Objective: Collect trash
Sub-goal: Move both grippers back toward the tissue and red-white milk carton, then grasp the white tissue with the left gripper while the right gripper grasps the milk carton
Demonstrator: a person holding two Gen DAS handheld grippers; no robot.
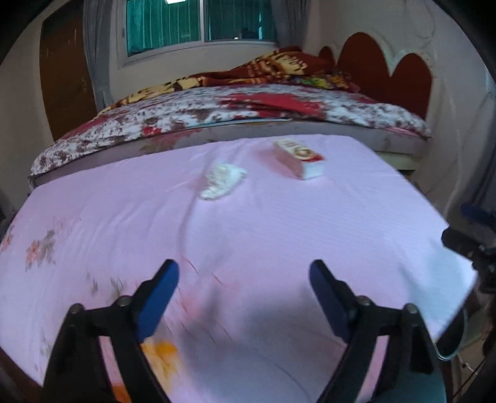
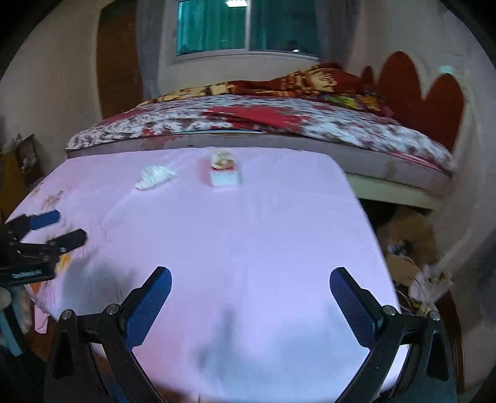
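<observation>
Right wrist view: blurred box (image 2: 225,173), crumpled tissue (image 2: 155,177); both tools (image 2: 249,305) (image 1: 244,296) apart, empty.

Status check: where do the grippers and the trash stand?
Left hand-held gripper open, empty. Right hand-held gripper open, empty. Crumpled tissue and small box lie apart at the far end of the pink sheet, untouched. Nothing in the way.

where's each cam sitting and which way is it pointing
Left wrist: on the left gripper, aimed forward and down over the pink cloth toward the bed; its own open fingers show, and the right gripper at the right edge.
Right wrist: on the right gripper, same heading; its own open fingers show, and the left gripper at the left edge.
Shared: crumpled tissue, small box, cloth, bed, window.
</observation>
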